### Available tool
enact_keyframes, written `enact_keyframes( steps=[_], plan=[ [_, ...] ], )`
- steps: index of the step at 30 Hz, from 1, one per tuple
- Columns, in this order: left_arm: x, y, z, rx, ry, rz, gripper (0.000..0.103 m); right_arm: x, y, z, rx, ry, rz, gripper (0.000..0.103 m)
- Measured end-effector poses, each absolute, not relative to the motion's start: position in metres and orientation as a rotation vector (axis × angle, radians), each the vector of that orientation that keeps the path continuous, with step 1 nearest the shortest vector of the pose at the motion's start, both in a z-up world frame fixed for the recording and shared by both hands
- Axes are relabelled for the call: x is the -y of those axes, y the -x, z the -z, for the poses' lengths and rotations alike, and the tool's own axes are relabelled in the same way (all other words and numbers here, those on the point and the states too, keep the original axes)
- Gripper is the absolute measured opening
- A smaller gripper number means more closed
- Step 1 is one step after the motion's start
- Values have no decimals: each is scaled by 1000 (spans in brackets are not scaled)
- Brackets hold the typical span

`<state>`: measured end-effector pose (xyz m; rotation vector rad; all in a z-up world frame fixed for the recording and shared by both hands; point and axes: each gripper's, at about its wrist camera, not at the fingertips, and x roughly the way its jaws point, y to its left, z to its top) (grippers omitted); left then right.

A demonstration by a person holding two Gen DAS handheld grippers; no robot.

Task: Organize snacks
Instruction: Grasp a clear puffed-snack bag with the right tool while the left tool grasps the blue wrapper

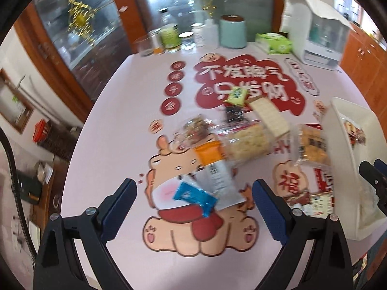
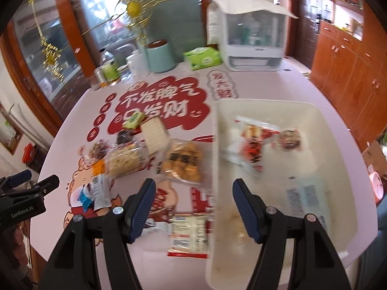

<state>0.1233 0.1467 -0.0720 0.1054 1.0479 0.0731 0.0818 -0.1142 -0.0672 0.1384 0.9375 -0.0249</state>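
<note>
Loose snacks lie in a heap on the pink printed table (image 1: 116,130): a blue packet (image 1: 193,197), an orange-and-white packet (image 1: 212,174), a clear pack of puffed rice (image 1: 246,145), a cracker pack (image 1: 271,118) and a green packet (image 1: 235,96). My left gripper (image 1: 194,186) hangs open above the blue and orange packets, its pads clear of both. My right gripper (image 2: 193,183) is open and empty over the left rim of the white bin (image 2: 214,145). In the bin lie a red packet (image 2: 251,145) and a round snack (image 2: 289,140). A pastry pack (image 2: 183,162) and a red-edged packet (image 2: 188,234) lie beside the bin.
Along the table's far edge stand a teal canister (image 2: 160,56), a green tissue box (image 2: 203,58), a white countertop cabinet (image 2: 251,36) and several jars (image 1: 169,36). Wooden cupboards (image 2: 350,77) rise at the right. The left gripper (image 2: 41,177) shows at the left of the right wrist view.
</note>
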Motion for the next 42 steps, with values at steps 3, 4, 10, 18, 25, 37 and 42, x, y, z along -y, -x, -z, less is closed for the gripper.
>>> enact_keyframes(
  steps=[3,4,10,18,25,37,42],
  plan=[
    [-165,-126,85,-1078,-88,-96,96,93,-94,76,-965,-130,-26,67],
    [-172,-127,92,-1093,-79,-105,96,88,-98,78,-970,-129,-39,67],
    [-200,-134,128,-1181,6,-110,96,52,-135,94,-996,-151,-129,67],
    [-192,-148,163,-1252,43,-29,96,15,-190,124,-1069,-171,-190,67],
    [-192,-162,185,-1303,124,-33,96,-13,-232,169,-1155,-143,-215,67],
    [-202,-162,211,-1364,171,-47,96,-37,-256,201,-1219,-14,-246,99],
    [-200,-163,211,-1363,145,-10,91,-45,-262,212,-1269,23,-250,100]
  ],
)
